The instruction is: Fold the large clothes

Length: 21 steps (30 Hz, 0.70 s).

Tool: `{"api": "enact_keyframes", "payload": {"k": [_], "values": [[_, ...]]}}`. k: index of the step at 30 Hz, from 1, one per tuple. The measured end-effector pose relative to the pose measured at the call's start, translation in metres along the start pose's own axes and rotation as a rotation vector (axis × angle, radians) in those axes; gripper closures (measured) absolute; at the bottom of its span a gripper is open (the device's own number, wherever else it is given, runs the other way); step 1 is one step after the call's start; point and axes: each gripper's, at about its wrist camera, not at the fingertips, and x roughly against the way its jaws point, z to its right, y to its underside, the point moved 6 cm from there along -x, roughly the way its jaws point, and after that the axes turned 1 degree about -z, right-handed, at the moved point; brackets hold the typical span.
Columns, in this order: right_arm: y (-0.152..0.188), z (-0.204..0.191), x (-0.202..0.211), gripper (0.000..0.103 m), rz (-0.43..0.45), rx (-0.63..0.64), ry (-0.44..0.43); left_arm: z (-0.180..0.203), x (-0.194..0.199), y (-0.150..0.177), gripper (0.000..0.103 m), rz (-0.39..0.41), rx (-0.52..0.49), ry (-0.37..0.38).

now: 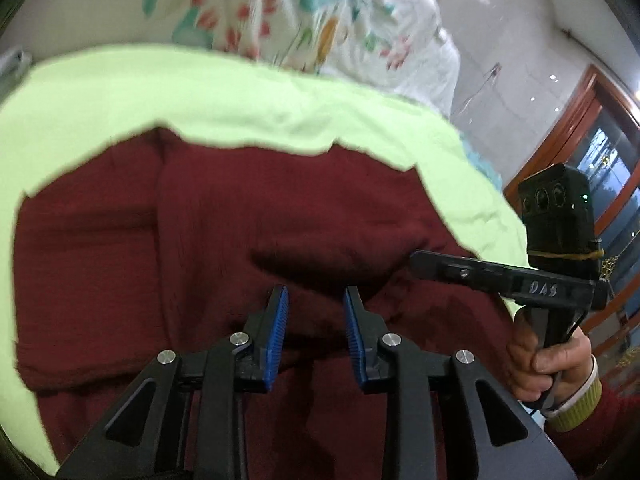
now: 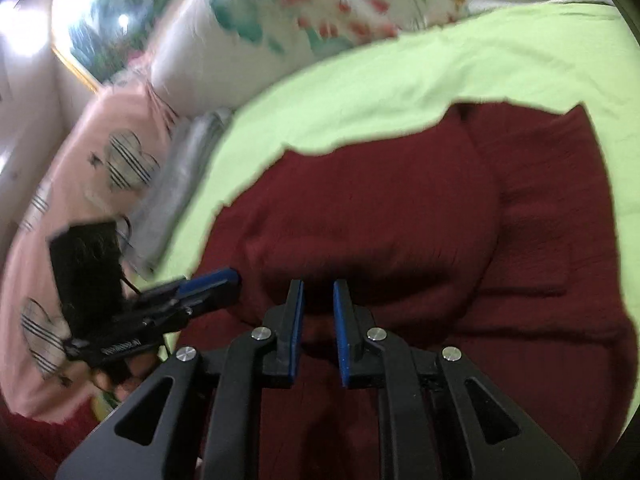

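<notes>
- Left wrist view: The left tongs (image 1: 316,296) are open, with a gap between the blue pads (image 1: 280,334), and they hold nothing. They hang just above the dark red sweater (image 1: 224,216).
- The sweater lies spread on a light green sheet (image 1: 168,96) on the bed. A sleeve looks folded in on the left side. The sweater is right below and in front of these tongs, and it runs long from near to far.
- The right tongs (image 1: 416,260) poke in from the right, over the sweater's right edge. From this side, one cannot tell if they are open.
- A flowery pillow (image 1: 320,20) sits at the far end of the bed.
- Right wrist view: The right tongs (image 2: 319,292) are a little open and empty. The sweater (image 2: 400,208) lies right under them and stretches away ahead.
- The left tongs (image 2: 224,278) come in from the left, at the sweater's left edge, beside a grey cloth (image 2: 180,176) and a pink blanket (image 2: 80,168).
- Both tongs are about as near to the near edge of the sweater. That edge is likely what they must grab next, one at each side.
</notes>
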Motion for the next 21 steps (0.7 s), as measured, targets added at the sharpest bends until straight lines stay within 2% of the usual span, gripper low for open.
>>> {"api": "enact_keyframes", "payload": {"k": [2, 3, 5, 8, 10, 12, 14, 18, 21], "values": [[0.010, 0.020, -0.009, 0.088, -0.040, -0.031, 0.099, -0.009, -0.006, 0.014, 0.074, -0.045, 0.028, 0.006], [0.015, 0.029, -0.011, 0.088, -0.056, -0.065, 0.110, -0.013, -0.008, 0.025, 0.074, -0.072, 0.043, 0.015], [0.027, 0.040, -0.010, 0.088, -0.077, -0.130, 0.069, -0.019, -0.010, 0.039, 0.074, -0.092, 0.070, 0.027], [0.042, 0.040, -0.008, 0.088, -0.103, -0.109, 0.108, -0.021, -0.003, 0.053, 0.074, -0.088, 0.095, 0.032], [0.046, 0.035, 0.001, 0.087, -0.081, -0.115, 0.078, -0.018, 0.006, 0.055, 0.073, -0.069, 0.096, 0.027], [0.044, 0.031, 0.012, 0.087, -0.056, -0.112, 0.071, -0.013, 0.021, 0.059, 0.067, -0.044, 0.091, 0.017], [0.041, 0.027, 0.025, 0.085, -0.025, -0.102, 0.069, -0.010, 0.032, 0.066, 0.054, -0.028, 0.087, 0.000], [0.042, 0.028, 0.048, 0.076, 0.025, -0.104, 0.088, -0.012, 0.063, 0.090, 0.053, 0.007, 0.104, -0.051], [0.052, 0.035, 0.062, 0.075, 0.047, -0.121, 0.103, -0.025, 0.083, 0.107, 0.050, 0.028, 0.153, -0.104]]}}
